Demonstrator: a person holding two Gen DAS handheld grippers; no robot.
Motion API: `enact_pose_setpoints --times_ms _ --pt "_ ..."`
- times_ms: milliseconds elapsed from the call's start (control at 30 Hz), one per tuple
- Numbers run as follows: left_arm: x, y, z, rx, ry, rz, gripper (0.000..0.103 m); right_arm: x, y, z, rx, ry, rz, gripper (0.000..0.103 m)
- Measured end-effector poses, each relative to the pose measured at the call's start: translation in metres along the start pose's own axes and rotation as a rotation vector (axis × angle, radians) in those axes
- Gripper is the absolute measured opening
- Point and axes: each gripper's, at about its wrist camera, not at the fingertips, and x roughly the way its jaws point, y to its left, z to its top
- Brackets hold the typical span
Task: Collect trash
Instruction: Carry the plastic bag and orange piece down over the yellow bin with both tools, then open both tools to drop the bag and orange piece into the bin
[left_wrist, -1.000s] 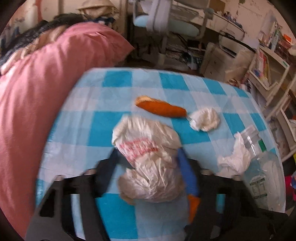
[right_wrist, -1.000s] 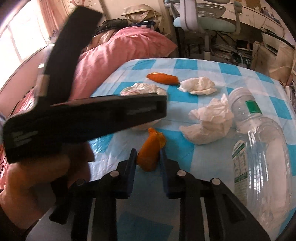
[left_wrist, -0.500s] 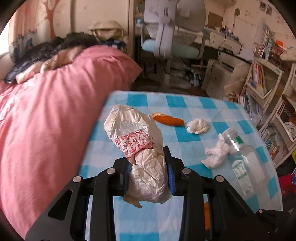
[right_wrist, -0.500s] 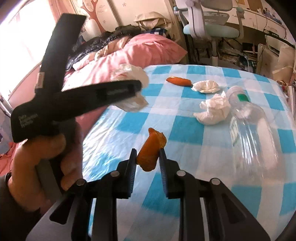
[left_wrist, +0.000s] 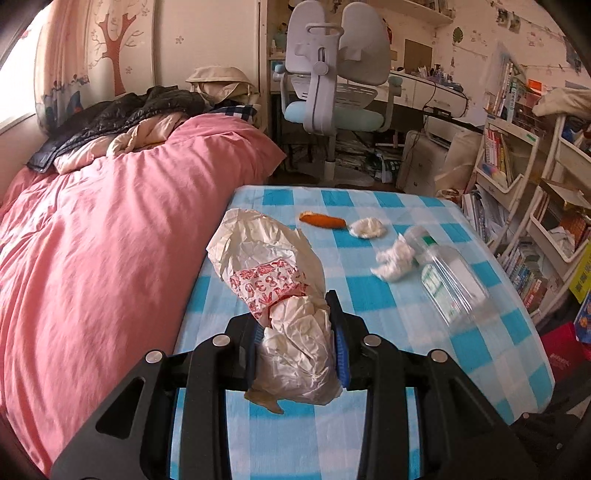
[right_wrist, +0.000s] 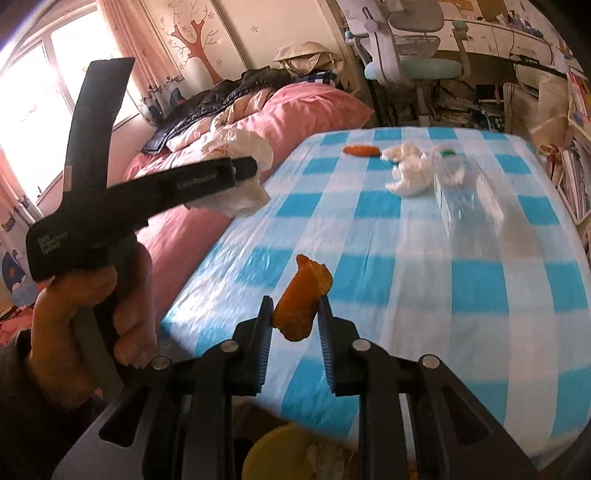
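My left gripper (left_wrist: 297, 328) is shut on a crumpled white plastic bag with red print (left_wrist: 280, 295) and holds it in the air above the table's near left edge. It also shows in the right wrist view (right_wrist: 236, 173). My right gripper (right_wrist: 295, 314) is shut on an orange peel (right_wrist: 301, 301), lifted above the near edge. On the blue checked tablecloth (left_wrist: 373, 299) lie another orange peel (left_wrist: 322, 220), two white tissue wads (left_wrist: 367, 227) (left_wrist: 395, 258) and an empty clear plastic bottle (left_wrist: 450, 277).
A pink duvet bed (left_wrist: 110, 240) runs along the table's left side. A yellow-rimmed container (right_wrist: 291, 454) sits below the table's near edge under my right gripper. A desk chair (left_wrist: 332, 92) stands behind the table and bookshelves (left_wrist: 535, 184) stand to the right.
Both grippers have risen and pulled back from the table, the left carrying the bag and the right the peel. The table items look smaller and farther away.
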Motion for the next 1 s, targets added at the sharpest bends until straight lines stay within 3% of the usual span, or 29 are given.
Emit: enact_pose_setpoints --times_ms 533,633,767,1000 --pt "-0.065 -0.024 -0.093 0.037 0.071 -0.015 0.031 -0.017 0.018 -0.12 -0.021 0.268 -0.019 0.027" --pt "-0.073 -0.03 -0.107 0.05 0.085 -0.015 0.031 -0.015 0.017 -0.125 -0.018 0.273 -0.03 0.041" --pt "-0.079 -0.032 -0.119 0.064 0.099 -0.01 0.031 -0.019 0.015 -0.121 -0.017 0.235 -0.048 0.046" --pt "-0.091 -0.035 -0.139 0.071 0.126 -0.013 0.031 -0.038 0.009 -0.114 -0.009 0.097 -0.131 0.067"
